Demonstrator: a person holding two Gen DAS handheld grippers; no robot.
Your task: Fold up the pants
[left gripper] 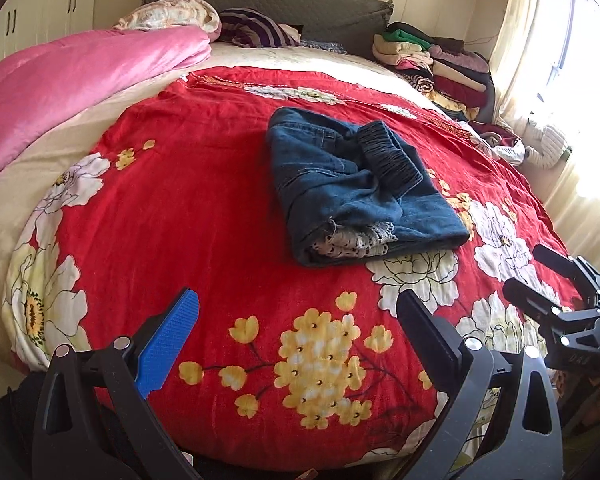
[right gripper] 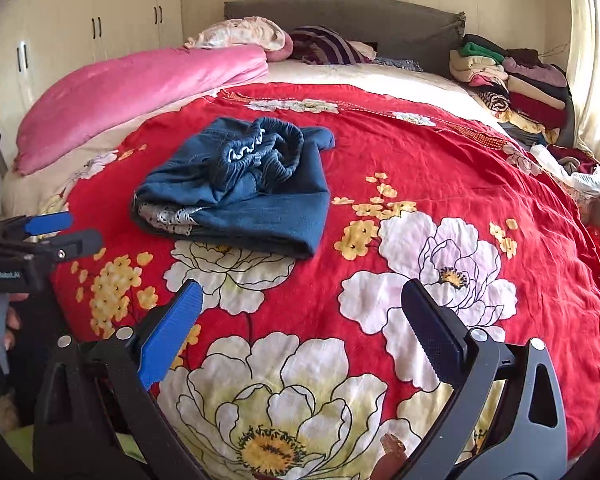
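Dark blue denim pants (left gripper: 352,184) lie folded into a compact bundle on the red flowered bedspread (left gripper: 204,184), with the elastic waistband on top and white lace trim at the near edge. They also show in the right wrist view (right gripper: 244,192). My left gripper (left gripper: 296,312) is open and empty, held above the near part of the bed, short of the pants. My right gripper (right gripper: 302,308) is open and empty, near and to the right of the pants. The right gripper shows at the right edge of the left wrist view (left gripper: 540,276); the left gripper shows at the left edge of the right wrist view (right gripper: 76,232).
A pink quilt (left gripper: 80,76) lies along the bed's left side. Pillows (left gripper: 172,12) and a grey headboard (left gripper: 300,0) are at the back. A stack of folded clothes (left gripper: 432,56) sits at the back right, by the curtained window (left gripper: 560,60). White wardrobes (right gripper: 80,28) stand on the left.
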